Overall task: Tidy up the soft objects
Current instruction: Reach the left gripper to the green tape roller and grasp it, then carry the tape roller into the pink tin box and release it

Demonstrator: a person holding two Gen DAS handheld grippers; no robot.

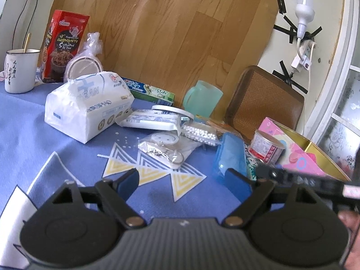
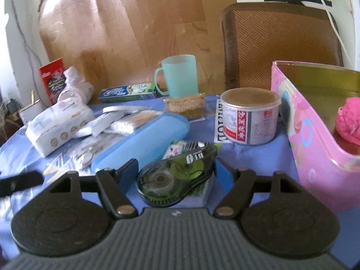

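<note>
Blue cloth with yellow-and-white triangles covers the worktop [image 1: 74,144], and nearest of all both grippers stand with jaws apart and nothing clamped. The left gripper [image 1: 183,181] hovers over bare cloth; between the spread fingers of the right gripper [image 2: 176,172] lies a green correction-tape dispenser [image 2: 177,175], but the pads do not appear to press on it. Just beyond, a long blue plastic case [image 2: 144,139] lies slantwise, with a clear bag of metal rings [image 1: 164,150] to its left. Farther left sits the white tissue pack [image 1: 87,105], soft and squashy, with flat wipe packets [image 1: 150,121] and a bag of small white beads [image 1: 200,132] beside it. On the right a round tin with a red label [image 2: 249,117] stands near the pink box [image 2: 312,139], open-topped with a gold lining; inside it rests a pink knitted ball [image 2: 349,121], seemingly the only soft thing put away so far. At the far edge are a mint green mug [image 2: 180,76], a toothpaste carton [image 2: 128,92], a red snack box [image 1: 64,47] and a white enamel mug [image 1: 20,69], against a wooden board [image 1: 180,33]. By my judgement the sorting is barely begun: the tissue pack, the wipes and any other soft items on the cloth are left to do.
</note>
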